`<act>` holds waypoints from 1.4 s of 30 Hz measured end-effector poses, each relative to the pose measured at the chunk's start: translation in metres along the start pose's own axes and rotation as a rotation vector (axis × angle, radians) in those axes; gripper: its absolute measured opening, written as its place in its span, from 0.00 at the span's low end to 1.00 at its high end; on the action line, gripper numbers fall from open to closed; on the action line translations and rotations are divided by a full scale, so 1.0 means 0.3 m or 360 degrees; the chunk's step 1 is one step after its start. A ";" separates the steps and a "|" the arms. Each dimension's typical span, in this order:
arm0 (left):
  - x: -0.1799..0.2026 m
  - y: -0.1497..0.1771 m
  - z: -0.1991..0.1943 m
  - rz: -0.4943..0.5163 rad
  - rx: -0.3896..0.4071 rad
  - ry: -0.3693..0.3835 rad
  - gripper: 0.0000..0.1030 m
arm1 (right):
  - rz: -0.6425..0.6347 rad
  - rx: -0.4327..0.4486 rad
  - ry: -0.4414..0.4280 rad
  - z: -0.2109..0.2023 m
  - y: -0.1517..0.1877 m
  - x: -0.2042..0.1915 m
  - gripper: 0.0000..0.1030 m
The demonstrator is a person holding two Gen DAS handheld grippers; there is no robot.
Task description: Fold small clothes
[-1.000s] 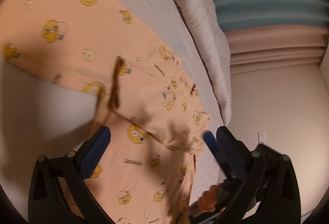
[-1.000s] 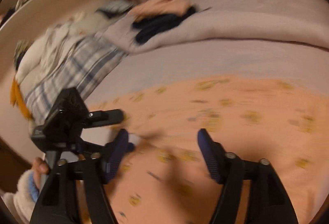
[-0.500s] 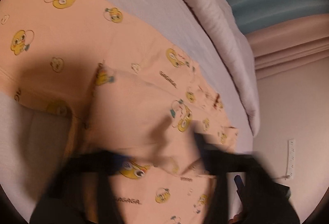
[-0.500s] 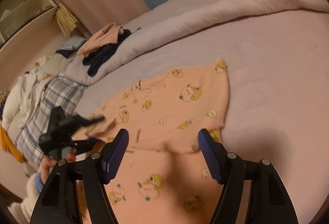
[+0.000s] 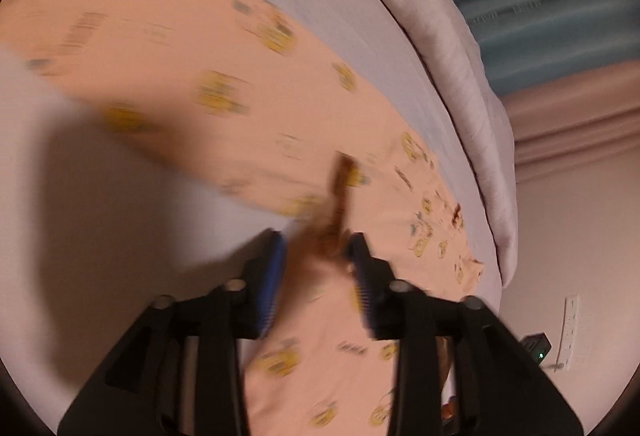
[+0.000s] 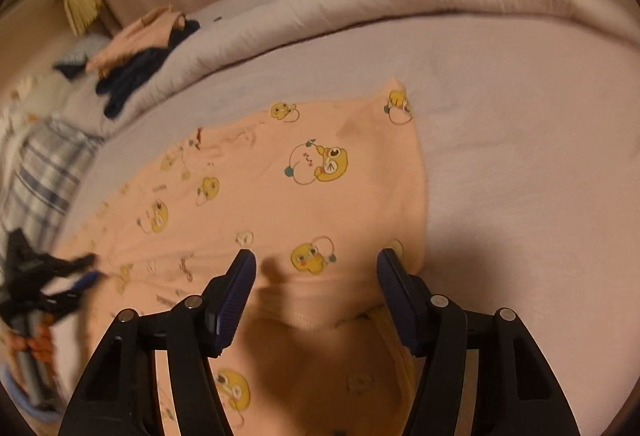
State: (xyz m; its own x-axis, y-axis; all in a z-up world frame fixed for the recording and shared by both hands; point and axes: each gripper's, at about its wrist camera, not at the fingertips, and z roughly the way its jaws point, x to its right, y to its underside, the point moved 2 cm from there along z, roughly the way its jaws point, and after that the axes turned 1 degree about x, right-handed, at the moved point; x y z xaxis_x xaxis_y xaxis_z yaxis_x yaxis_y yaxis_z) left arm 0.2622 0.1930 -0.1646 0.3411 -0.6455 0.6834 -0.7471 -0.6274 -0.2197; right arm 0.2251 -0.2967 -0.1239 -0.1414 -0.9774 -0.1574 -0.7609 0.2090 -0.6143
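Since a second ago the left claw [image 5: 318, 256] has narrowed around a raised fold of the peach shirt [image 6: 320, 172] lying on the bed [image 6: 520, 156]. The right claw [image 6: 316, 268] hovers apart. A thin pinch could slip, undoing the fold.

You see a peach cotton garment printed with yellow cartoon ducks [image 6: 320, 176] spread on the pale lilac bed sheet [image 6: 520, 156]. One part lies folded over the rest, its stitched hem crossing the lower layer. A dark fold ridge stands up.
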 end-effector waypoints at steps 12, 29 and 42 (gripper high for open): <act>-0.355 -0.159 -0.279 -0.0502 0.0360 0.0123 0.69 | -0.0245 0.0048 -0.0297 -0.091 0.048 -0.206 0.69; -0.514 -0.397 -0.285 -0.0435 0.0622 -0.0279 0.17 | -0.0642 -0.0032 -0.0516 0.129 0.043 -0.666 0.60; -0.296 -0.358 -0.416 -0.0081 0.0754 -0.0202 0.05 | -0.0583 -0.0234 -0.0523 0.321 0.072 -0.820 0.24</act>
State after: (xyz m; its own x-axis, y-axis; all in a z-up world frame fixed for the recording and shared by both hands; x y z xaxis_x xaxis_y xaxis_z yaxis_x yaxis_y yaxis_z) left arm 0.2409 0.3721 -0.1148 0.4592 -0.6386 0.6176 -0.3960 -0.7694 -0.5011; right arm 0.3044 -0.0485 -0.1728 0.3398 -0.9186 -0.2017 -0.8077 -0.1752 -0.5630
